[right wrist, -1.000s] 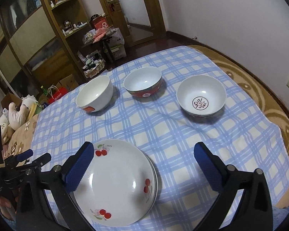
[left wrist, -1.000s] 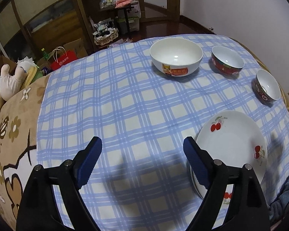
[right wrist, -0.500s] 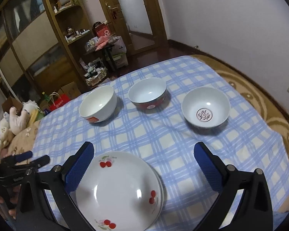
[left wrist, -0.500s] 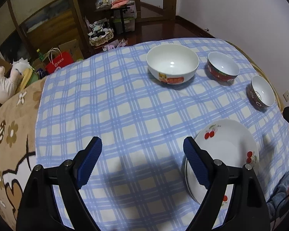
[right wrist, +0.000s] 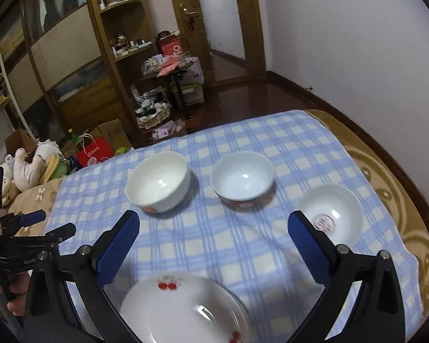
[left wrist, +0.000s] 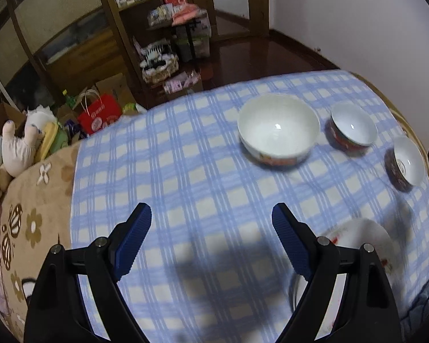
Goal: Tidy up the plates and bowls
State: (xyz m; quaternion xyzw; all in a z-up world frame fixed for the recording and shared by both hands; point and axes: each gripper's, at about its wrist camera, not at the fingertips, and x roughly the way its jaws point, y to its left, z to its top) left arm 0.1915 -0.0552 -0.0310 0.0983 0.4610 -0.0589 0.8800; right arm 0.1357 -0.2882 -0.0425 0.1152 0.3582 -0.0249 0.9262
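Left wrist camera: mounted behind the left gripper, looking steeply down over the blue checked cloth from its near edge toward the wooden shelving. Right wrist camera: behind the right gripper, angled less steeply, set further right. Shared ground: large white bowl, two red-sided bowls, cherry plates, red bag.

We hold our left gripper tilted downward, its blue-padded jaws wide apart and gripping nothing. Our right gripper is likewise wide and bare, with our left hand visible at its near left.
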